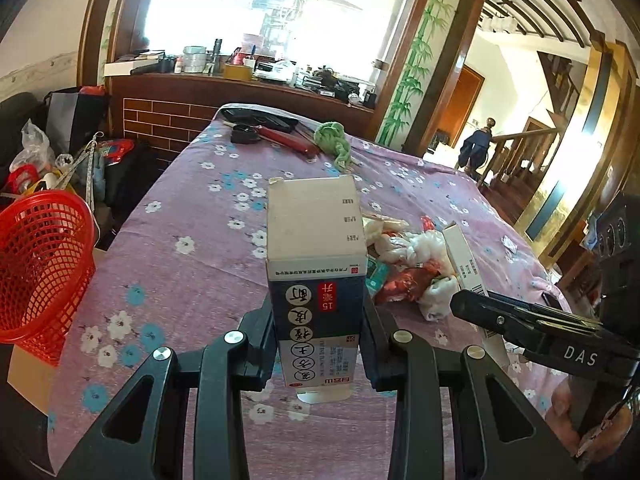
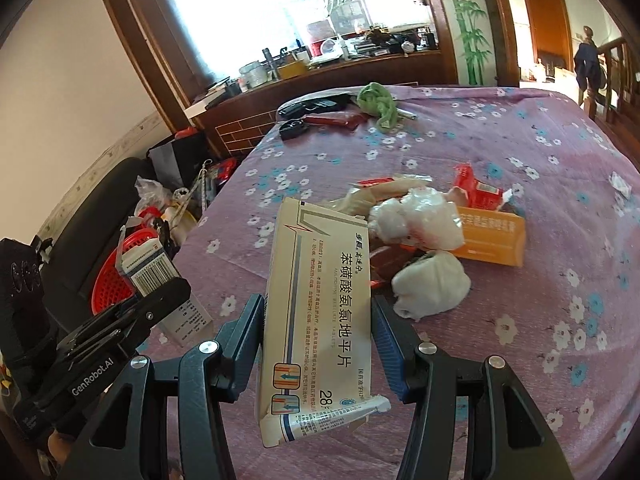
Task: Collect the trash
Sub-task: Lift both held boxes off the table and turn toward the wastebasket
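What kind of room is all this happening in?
Probably a lived-in home, perhaps a dining area: a table under a purple flowered cloth, a cluttered wooden counter below a bright window, and a wooden stair rail beyond.

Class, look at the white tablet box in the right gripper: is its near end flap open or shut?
Open. The white tablet box has its near-end flap bent outward and crumpled, not tucked in, while the right gripper clamps its sides.

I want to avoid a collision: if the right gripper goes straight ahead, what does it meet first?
Probably the wad of white tissue in the trash pile, just beyond the box the right gripper holds; depth is unclear.
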`<state>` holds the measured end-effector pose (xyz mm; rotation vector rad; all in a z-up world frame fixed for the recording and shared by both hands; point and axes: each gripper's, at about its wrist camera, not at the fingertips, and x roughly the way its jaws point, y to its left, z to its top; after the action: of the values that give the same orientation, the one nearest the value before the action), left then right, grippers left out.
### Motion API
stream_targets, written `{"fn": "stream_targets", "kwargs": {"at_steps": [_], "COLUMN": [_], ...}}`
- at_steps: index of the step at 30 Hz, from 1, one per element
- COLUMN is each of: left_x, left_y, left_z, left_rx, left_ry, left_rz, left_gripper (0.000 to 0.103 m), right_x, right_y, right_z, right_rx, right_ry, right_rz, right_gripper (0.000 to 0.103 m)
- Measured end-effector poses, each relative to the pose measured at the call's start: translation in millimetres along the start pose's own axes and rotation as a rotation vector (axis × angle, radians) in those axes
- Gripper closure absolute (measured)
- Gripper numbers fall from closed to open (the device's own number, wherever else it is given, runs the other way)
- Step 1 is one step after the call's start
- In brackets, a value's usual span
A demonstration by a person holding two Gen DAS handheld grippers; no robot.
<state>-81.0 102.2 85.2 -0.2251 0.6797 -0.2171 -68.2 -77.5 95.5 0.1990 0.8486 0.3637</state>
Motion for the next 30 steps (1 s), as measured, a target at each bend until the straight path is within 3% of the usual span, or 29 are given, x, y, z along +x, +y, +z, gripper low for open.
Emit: {"fn": "stream_targets", "kwargs": {"at_steps": [30], "left_x": [-44.2], "left_y": [49.6], "left_z": [6.5], "left_rx": [-0.082], "left_ry": [-0.079], "left_rz": [0.065], "left_gripper": [0.070], "right_x": [14.7], "right_y": [61.3], "right_z": [10.4], "right_rx": [-0.122], "right_ry": [0.011], "right_rz": [0.056], "right_gripper": [0.045]}}
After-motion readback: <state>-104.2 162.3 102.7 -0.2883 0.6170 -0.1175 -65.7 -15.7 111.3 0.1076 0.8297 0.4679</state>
